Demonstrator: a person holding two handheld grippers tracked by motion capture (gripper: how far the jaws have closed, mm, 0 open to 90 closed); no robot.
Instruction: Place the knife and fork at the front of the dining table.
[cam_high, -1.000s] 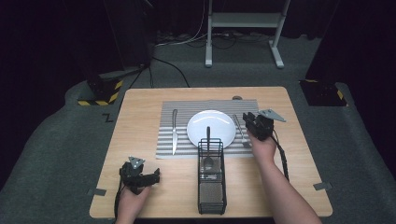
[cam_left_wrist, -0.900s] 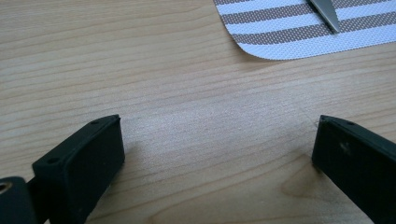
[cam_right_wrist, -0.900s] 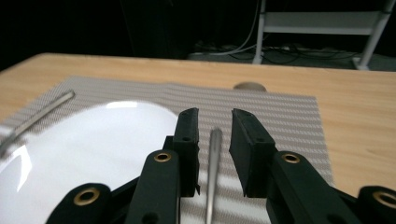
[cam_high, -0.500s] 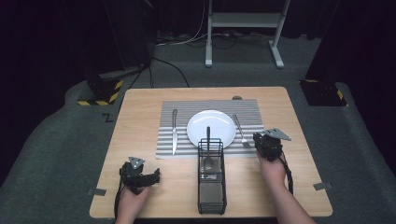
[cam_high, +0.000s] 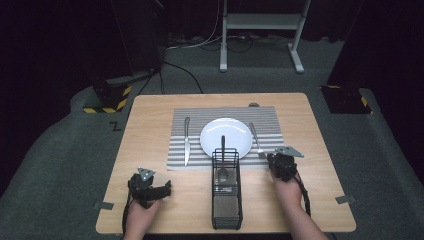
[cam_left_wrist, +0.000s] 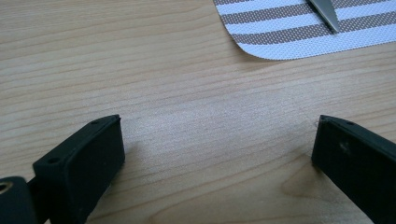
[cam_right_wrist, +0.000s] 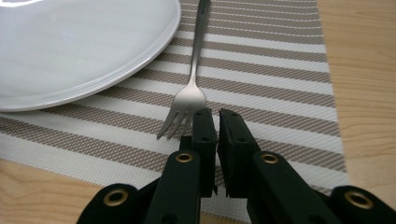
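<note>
A white plate (cam_high: 226, 137) lies on a striped placemat (cam_high: 190, 112), with a knife (cam_high: 186, 140) to its left and a fork (cam_high: 255, 139) to its right. My right gripper (cam_high: 274, 159) rests low at the mat's near right corner. Its jaws are shut with nothing between them. In the right gripper view the right gripper (cam_right_wrist: 218, 116) tips sit just beside the fork (cam_right_wrist: 189, 98) tines, near the plate (cam_right_wrist: 70, 51) rim. My left gripper (cam_high: 167, 189) lies on the bare wood at the near left. There the left gripper (cam_left_wrist: 215, 149) stands open and empty.
A black wire caddy (cam_high: 226, 200) stands at the table's near middle with a spoon (cam_high: 223, 165) upright in it. The wooden table (cam_high: 150, 110) has free wood left and right of the mat. The knife tip (cam_left_wrist: 324, 11) and mat corner (cam_left_wrist: 299, 37) lie beyond the left jaws.
My right gripper has drawn back from beside the plate toward the near edge and sunk to the fork's tines, its jaws closing. The left gripper has stayed put.
</note>
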